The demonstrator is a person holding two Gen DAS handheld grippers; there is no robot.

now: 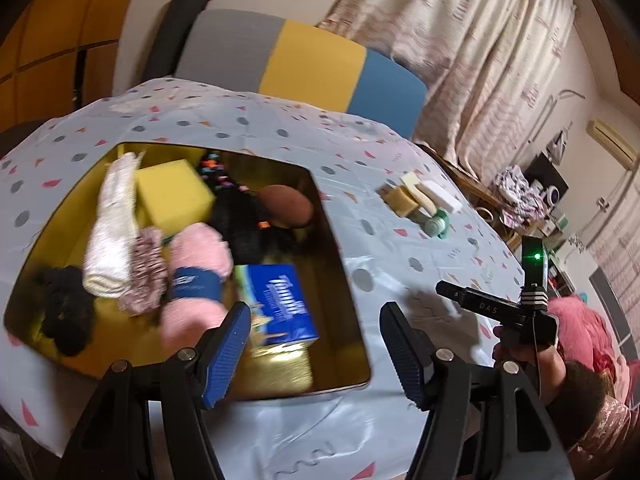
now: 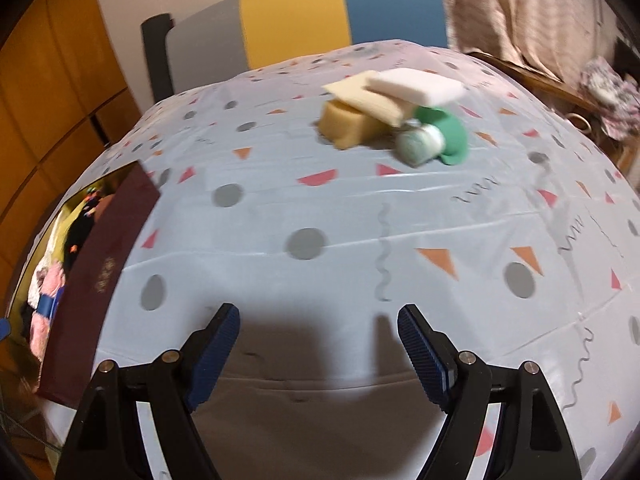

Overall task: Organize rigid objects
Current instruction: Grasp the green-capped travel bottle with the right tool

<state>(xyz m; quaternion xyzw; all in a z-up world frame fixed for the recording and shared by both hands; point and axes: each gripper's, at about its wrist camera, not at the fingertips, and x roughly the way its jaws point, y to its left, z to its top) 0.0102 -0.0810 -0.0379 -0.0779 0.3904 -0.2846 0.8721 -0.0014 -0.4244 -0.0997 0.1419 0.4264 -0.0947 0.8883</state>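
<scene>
A gold-lined box (image 1: 344, 264) sits on the left of the table. It holds a blue tissue pack (image 1: 280, 304), a yellow sponge block (image 1: 172, 196), a brown ball (image 1: 286, 208), pink and white cloths and black items. My left gripper (image 1: 316, 344) is open and empty over the box's near right corner. My right gripper (image 2: 318, 344) is open and empty above bare tablecloth. Farther off lies a pile of soap-like blocks (image 2: 360, 120) with a white block (image 2: 416, 86), a small green bottle (image 2: 420, 144) and a green piece (image 2: 452, 136). The pile also shows in the left wrist view (image 1: 420, 198).
The table wears a light blue patterned cloth (image 2: 320, 208). A grey, yellow and blue chair (image 2: 304, 16) stands behind it. The box's dark red outer wall (image 2: 100, 272) shows at the left. The right hand-held device (image 1: 500, 308) shows in the left wrist view. Curtains hang at the right.
</scene>
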